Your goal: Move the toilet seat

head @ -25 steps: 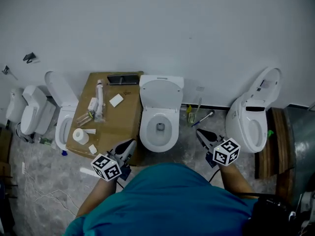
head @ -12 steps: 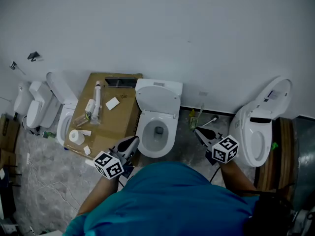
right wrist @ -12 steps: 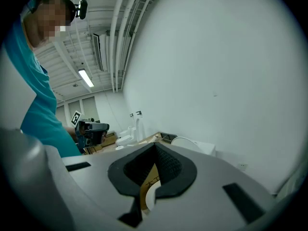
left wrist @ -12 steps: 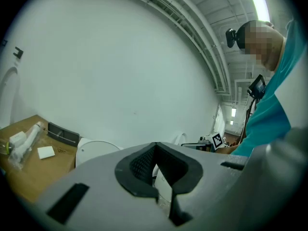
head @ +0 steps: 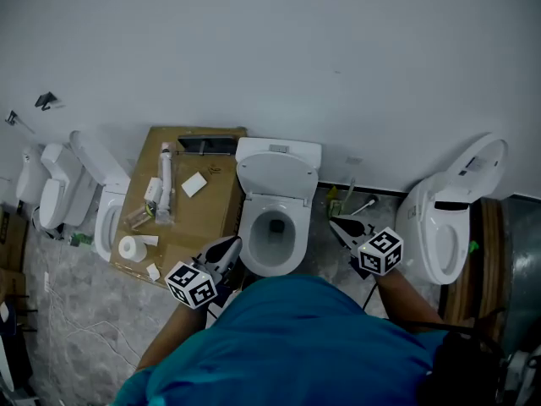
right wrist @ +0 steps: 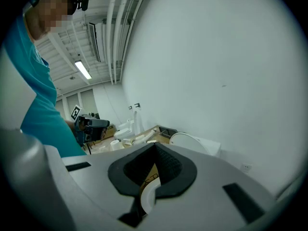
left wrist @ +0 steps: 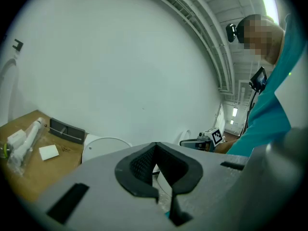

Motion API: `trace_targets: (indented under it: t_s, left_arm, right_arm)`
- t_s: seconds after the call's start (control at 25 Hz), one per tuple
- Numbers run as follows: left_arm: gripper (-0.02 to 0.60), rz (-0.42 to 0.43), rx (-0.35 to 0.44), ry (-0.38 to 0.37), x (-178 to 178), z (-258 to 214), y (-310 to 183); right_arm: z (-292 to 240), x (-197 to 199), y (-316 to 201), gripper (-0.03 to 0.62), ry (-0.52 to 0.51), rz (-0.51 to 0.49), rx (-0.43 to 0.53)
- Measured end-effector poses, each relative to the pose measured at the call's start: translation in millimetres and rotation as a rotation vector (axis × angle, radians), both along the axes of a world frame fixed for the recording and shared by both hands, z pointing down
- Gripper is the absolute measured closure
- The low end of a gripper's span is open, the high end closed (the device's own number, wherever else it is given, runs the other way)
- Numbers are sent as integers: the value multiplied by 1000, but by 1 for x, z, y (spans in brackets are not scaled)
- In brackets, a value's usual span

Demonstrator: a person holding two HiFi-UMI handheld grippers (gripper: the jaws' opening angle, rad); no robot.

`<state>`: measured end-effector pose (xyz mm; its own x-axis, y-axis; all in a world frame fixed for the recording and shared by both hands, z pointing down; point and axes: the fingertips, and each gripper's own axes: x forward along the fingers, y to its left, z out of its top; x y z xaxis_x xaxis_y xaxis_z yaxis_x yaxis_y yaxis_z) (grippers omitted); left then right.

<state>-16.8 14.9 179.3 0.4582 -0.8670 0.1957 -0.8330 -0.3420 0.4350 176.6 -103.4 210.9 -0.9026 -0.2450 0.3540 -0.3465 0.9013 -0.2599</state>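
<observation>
Forward, both hand-held grippers point(head: 228, 245) point(head: 336, 223) beside toilet point(head: 275, 176)

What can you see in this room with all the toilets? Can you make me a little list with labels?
place: floor beside a white wall
middle toilet: its lid is up and the bowl is open
left toilet: next to the box
right toilet: lid up
cardboard box: left of the middle toilet, with a paper roll on top
left gripper: fingers together, holding nothing
right gripper: fingers together, holding nothing
</observation>
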Motion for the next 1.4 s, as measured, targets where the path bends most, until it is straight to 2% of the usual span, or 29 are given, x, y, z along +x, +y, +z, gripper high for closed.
trace_targets:
  t_s: [0.28,0.48,0.64,0.88,1.08,1.2,1.4]
  left_arm:
    - [581,65,-57,20,-60,27,-27]
    - [581,113,-111,33,-77,56,-36]
    - [581,135,-160,13,-81,87,-44]
    - [581,122,-275,-49,-60,154,-58]
    - [581,99,-326,-32,-33,219,-72]
    - [581,88,-344,-32,-25,261,-75]
    - [581,72,-404,-45,-20,338,-63]
  right_arm:
    - [7,-59,-14,595,70,21,21]
    - [20,-89,-18,595,148,-10,38]
    - [38,-105,-29,595,190,-65,56]
    - [83,-114,-46,595,238,-212,95]
    - [147,-122,-43,594,283,-400,194]
    - [202,-127,-29,590,310,-491,198]
    - [297,-132,7,509,365,-630,171]
